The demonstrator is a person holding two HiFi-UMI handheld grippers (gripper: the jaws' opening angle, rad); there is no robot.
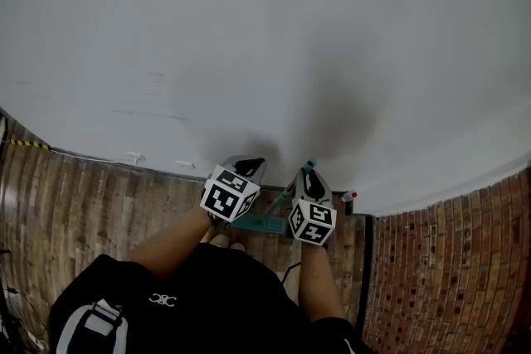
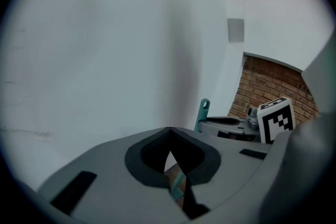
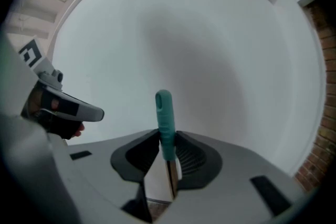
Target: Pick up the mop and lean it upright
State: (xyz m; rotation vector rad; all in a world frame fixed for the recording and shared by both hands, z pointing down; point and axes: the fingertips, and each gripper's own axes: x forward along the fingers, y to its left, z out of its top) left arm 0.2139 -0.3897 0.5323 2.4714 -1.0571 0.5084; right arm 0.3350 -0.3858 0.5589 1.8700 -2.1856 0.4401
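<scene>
Right gripper (image 3: 167, 139) is clamped on the mop's teal handle (image 3: 164, 118) just below its tip. Handle stands roughly upright near the white wall (image 1: 249, 29), contact with it can't be told, and the teal mop head (image 1: 259, 222) sits on the brick-pattern floor (image 1: 91, 203) at the wall's foot, between the two grippers. Left gripper (image 2: 169, 139) sits just left of the handle and apart from it, jaws pinched to a narrow slit, gripping nothing, a bit of mop head showing through; person's dark shirt (image 1: 207, 294) fills the near edge.
</scene>
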